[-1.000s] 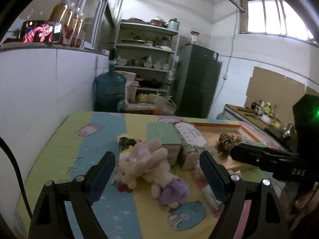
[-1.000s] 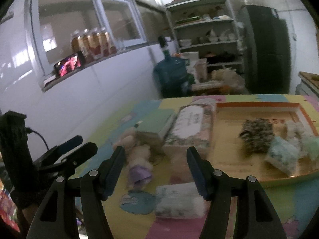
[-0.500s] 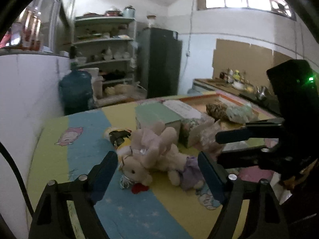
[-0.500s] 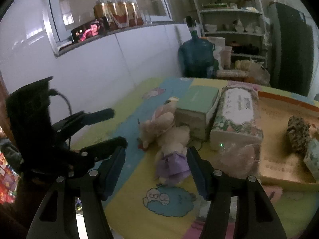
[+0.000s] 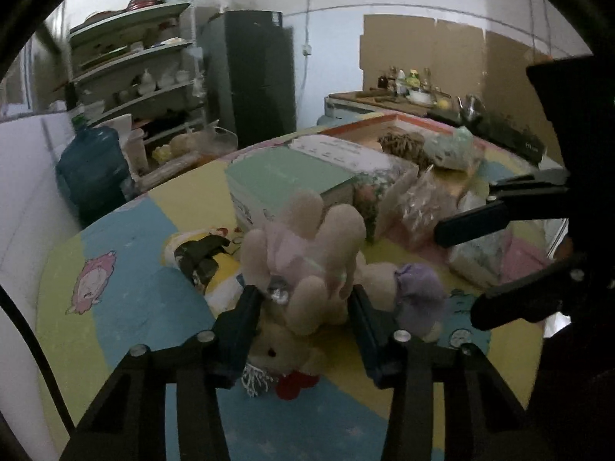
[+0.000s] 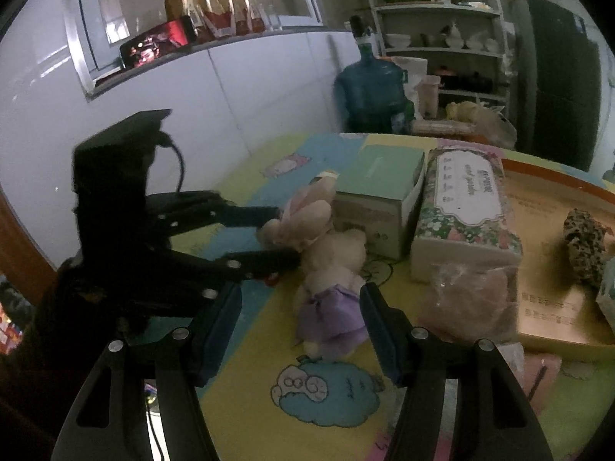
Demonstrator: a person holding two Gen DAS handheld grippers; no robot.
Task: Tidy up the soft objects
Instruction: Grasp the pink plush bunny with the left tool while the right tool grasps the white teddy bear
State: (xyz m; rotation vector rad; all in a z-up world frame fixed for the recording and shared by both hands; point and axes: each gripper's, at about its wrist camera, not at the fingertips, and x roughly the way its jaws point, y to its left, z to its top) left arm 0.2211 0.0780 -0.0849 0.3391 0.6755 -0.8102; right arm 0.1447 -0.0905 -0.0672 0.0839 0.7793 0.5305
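A cream plush bunny (image 5: pixel 307 269) in a purple skirt lies on the colourful play mat (image 5: pixel 127 269). My left gripper (image 5: pixel 305 299) is closing on its head and ears, and both pads touch the plush. In the right wrist view the same left gripper (image 6: pixel 286 235) pinches the bunny (image 6: pixel 326 253) at the head. My right gripper (image 6: pixel 300 307) stands open just short of the purple skirt, with nothing gripped. It also shows at the right of the left wrist view as the right gripper (image 5: pixel 457 274).
Behind the bunny stand a green box (image 6: pixel 380 176) and a floral tissue pack (image 6: pixel 465 207). A clear bag (image 6: pixel 472 299) lies by an orange-rimmed tray (image 6: pixel 546 180) that holds a speckled soft thing (image 6: pixel 584 238). A small yellow-black item (image 5: pixel 200 257) lies left of the bunny.
My left gripper came down and forward onto the bunny, rolled, and its jaws narrowed around the head. The right gripper moved closer to the skirt and stayed open.
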